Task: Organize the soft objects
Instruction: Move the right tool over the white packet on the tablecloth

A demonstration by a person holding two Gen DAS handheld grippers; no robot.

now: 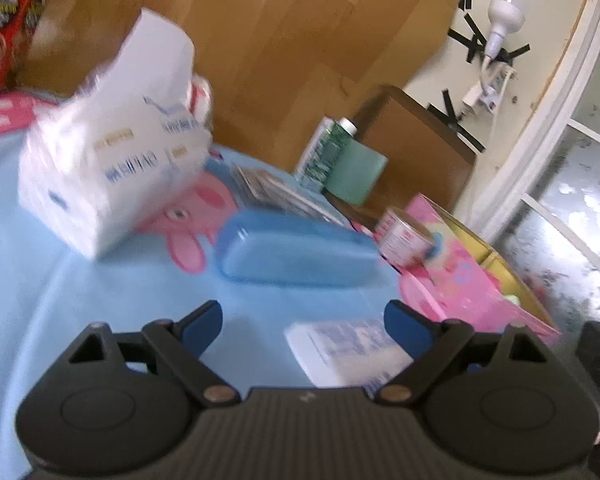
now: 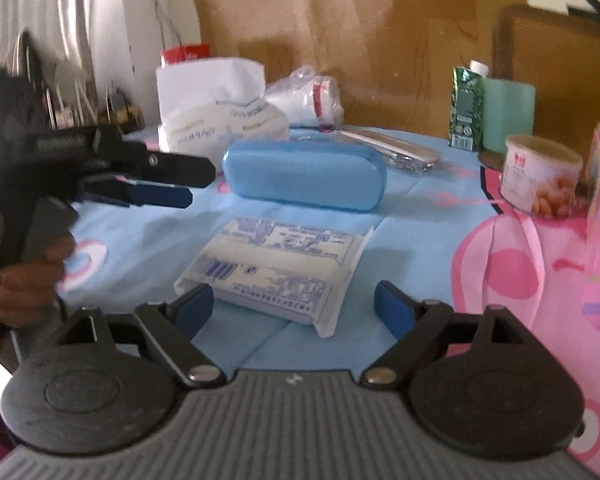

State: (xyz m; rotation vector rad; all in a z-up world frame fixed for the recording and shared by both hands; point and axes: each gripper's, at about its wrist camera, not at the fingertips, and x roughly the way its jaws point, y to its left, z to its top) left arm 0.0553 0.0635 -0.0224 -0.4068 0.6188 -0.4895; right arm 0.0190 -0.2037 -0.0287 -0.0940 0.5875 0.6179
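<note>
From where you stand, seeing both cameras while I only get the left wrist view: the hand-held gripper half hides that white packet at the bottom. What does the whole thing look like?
Observer: In the right wrist view the white packet lies flat on the blue cloth, blue print up, in front of the blue case.
Operator: Is anything gripping it?
Observer: No. The right hand-held gripper is open wide, with the packet's near end between its fingers.
Operator: And the gripper my camera sits on?
Observer: The left hand-held gripper hovers above the cloth, left of the case, held by a bare hand.
</note>
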